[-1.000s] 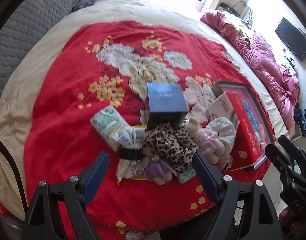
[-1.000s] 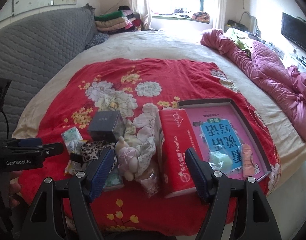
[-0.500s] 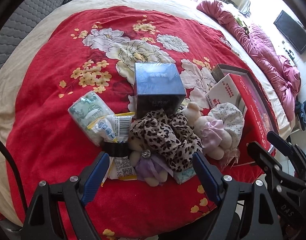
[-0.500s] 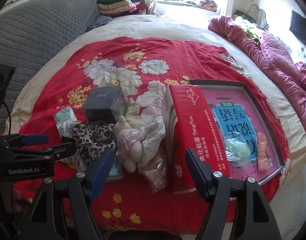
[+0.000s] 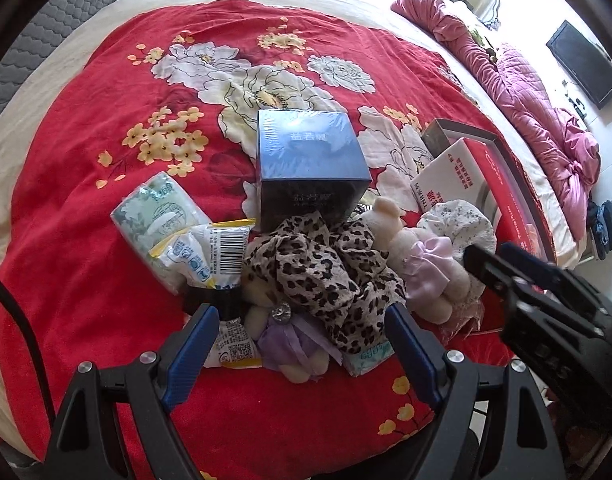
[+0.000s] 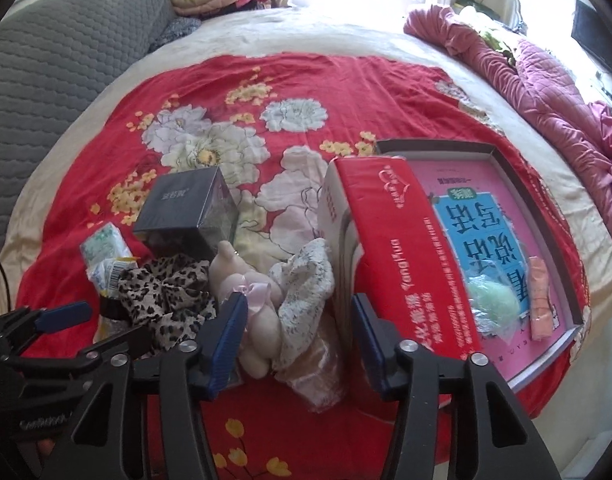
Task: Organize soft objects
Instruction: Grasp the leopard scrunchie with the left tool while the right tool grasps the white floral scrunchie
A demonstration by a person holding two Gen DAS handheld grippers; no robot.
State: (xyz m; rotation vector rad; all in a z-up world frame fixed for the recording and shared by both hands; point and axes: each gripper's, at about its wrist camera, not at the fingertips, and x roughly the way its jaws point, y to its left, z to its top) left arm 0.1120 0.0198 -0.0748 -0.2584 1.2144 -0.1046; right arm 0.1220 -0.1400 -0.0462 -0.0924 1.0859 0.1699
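Left gripper (image 5: 302, 344): blue-padded fingers spread wide, holding nothing, over the leopard-print fabric scrunchie (image 5: 326, 272).
Right gripper (image 6: 298, 332): jaws wide, empty, above the cream plush bear in a lilac dress (image 6: 250, 300).
Surface: red floral quilt (image 6: 234, 92) on a cream bedsheet (image 6: 306, 36).
Room: grey quilted headboard (image 6: 58, 60), crumpled pink duvet (image 6: 546, 76).

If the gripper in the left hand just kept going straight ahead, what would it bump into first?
Most likely the small bear in the purple dress, lying between the open left gripper fingers, with the leopard-print cloth just behind it. Depth is hard to judge through this lens.
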